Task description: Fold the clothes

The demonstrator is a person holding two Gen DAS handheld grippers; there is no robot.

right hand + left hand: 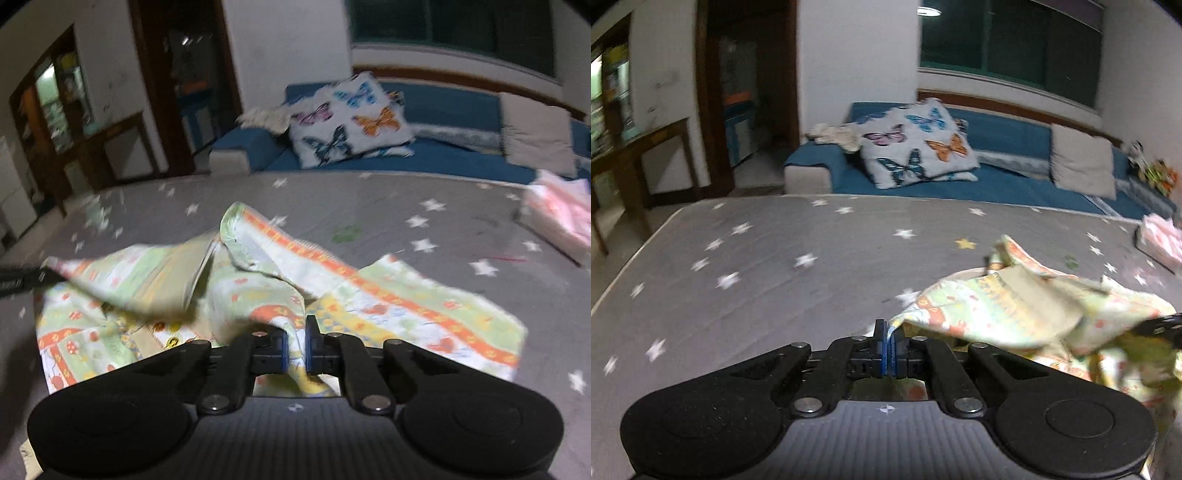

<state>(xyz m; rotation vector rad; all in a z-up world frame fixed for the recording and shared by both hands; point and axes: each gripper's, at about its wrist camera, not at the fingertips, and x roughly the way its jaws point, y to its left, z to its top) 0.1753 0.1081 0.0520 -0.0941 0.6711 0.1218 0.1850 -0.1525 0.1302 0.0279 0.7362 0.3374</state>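
A pale green and yellow printed garment (369, 295) with orange bands lies crumpled on a grey bed cover (369, 206) with white stars. My left gripper (889, 339) is shut on a corner of the garment (1015, 306) and holds it a little above the cover. My right gripper (296, 345) is shut on a fold of the same garment at its near edge. The left gripper's tip (22, 280) shows at the left edge of the right wrist view. The right gripper (1160, 325) shows at the right edge of the left wrist view.
A folded pink garment (561, 218) lies at the right of the bed. Behind the bed stands a blue sofa (1015, 184) with a butterfly cushion (916, 144) and a beige cushion (1082, 162). A wooden table (639, 155) stands at the left.
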